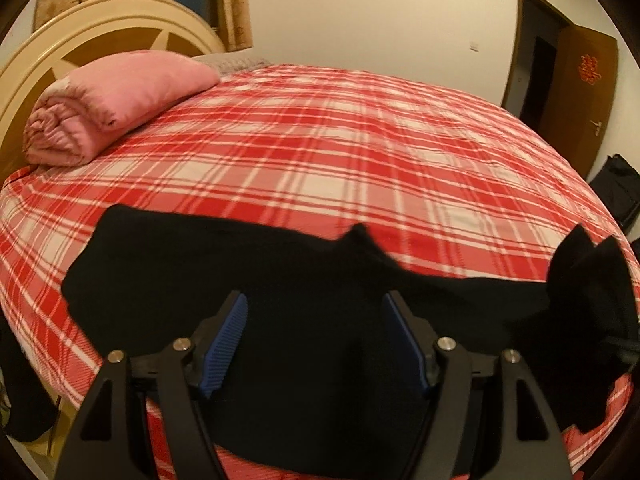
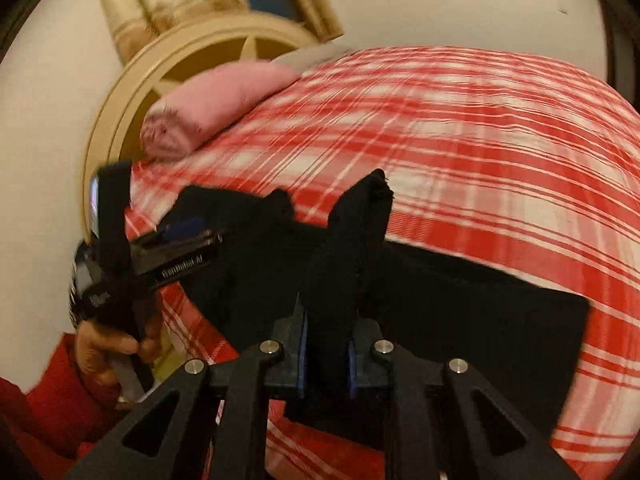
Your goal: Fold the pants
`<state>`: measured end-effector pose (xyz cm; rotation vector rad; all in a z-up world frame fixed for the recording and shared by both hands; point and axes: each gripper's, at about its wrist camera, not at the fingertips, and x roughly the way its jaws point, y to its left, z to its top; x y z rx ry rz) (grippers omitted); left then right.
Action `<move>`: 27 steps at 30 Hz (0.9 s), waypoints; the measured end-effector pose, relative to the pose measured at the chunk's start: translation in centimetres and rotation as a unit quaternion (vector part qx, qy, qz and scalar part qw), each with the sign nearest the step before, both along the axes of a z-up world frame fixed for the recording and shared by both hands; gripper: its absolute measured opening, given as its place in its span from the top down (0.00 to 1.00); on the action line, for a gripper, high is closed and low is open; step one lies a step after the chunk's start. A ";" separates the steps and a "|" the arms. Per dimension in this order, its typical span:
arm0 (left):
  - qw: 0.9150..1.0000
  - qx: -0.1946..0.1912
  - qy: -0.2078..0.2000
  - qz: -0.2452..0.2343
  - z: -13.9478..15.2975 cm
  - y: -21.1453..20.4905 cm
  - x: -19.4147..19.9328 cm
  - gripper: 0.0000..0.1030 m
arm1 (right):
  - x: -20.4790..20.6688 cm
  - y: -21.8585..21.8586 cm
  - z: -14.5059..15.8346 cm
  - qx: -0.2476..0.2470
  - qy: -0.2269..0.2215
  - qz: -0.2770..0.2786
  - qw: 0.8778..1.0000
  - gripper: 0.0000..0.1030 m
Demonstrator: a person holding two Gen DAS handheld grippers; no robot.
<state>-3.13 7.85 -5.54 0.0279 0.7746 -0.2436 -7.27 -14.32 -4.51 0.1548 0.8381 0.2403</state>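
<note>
Two grippers are working over a pair of black pants (image 1: 224, 280) that is lying across the near part of a bed covered by a red and white plaid sheet (image 1: 320, 152). From the left wrist view, the left gripper (image 1: 314, 340) is hanging over the dark cloth with its jaws standing wide apart, its blue pads (image 1: 226, 340) clear of the fabric on either side, and nothing is being pinched between them. At the right edge of that view, a bunched end of the pants is rising off the sheet. From the right wrist view, the right gripper (image 2: 327, 354) is clamping a raised fold of the pants (image 2: 348, 248) between its narrowly set pads, and the fold is standing up above the fingers while the rest of the garment is trailing flat over the sheet to the right. The person's left hand (image 2: 108, 350), in a red sleeve (image 2: 48, 400), is holding the other tool's handle at the left of this view. A rolled pink blanket (image 1: 112, 104) is resting near a cream headboard (image 1: 100, 28), well apart from the pants.
</note>
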 end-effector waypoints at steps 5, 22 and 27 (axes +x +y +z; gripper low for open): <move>1.000 0.001 0.007 0.014 -0.9 1.7 0.6 0.30 | 1.0 1.0 -1.2 -0.003 0.007 0.001 1.000 0.86; 0.999 0.009 0.012 -0.028 -1.3 -1.4 2.9 0.30 | -10.1 -16.9 7.1 -0.050 -0.082 -0.296 0.950 0.86; 0.999 0.026 0.016 -0.025 -1.8 -3.3 4.0 0.28 | -14.9 -23.2 7.2 -0.117 -0.077 -0.403 0.904 0.86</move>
